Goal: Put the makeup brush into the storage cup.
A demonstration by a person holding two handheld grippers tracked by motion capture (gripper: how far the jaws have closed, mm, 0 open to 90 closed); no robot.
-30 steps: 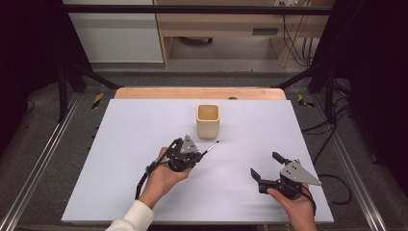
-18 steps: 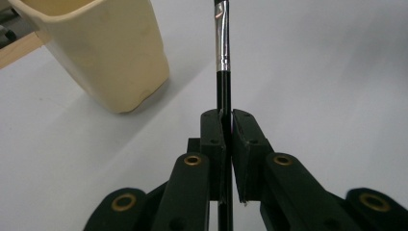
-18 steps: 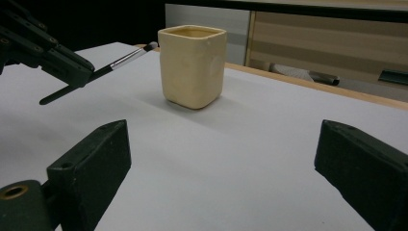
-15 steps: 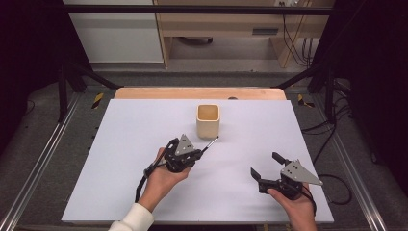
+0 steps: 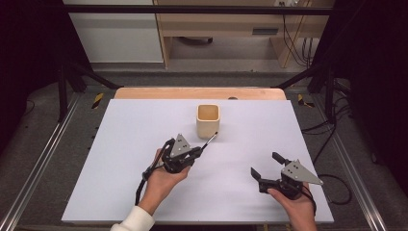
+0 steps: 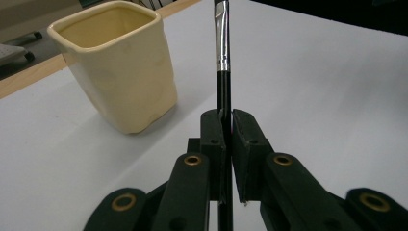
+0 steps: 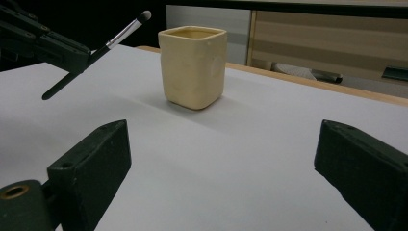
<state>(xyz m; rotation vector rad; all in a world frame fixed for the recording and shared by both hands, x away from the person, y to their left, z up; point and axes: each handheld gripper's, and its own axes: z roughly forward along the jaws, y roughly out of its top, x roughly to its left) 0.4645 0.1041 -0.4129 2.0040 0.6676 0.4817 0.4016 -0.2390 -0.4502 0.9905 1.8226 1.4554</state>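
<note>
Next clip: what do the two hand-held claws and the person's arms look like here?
Both claws, left claw and right claw, are matte black with blocky jaws, brass-coloured pivot rivets, and a grey three-cornered plate on top. A black cable trails from the left one. A white sleeve covers the left forearm.

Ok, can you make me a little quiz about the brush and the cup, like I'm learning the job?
1. True or false: the left tongs are shut on the paintbrush.
2. Which way does the cream cup stand on the white table? A. lying on its side B. upright, mouth up C. upside down
3. Fill in: the jaws of the right tongs stand ____ with nothing between them.

Key:
1. True: the handle sits pinched between the two pads, bristle end pointing away from the hand.
2. B.
3. Open.
</note>
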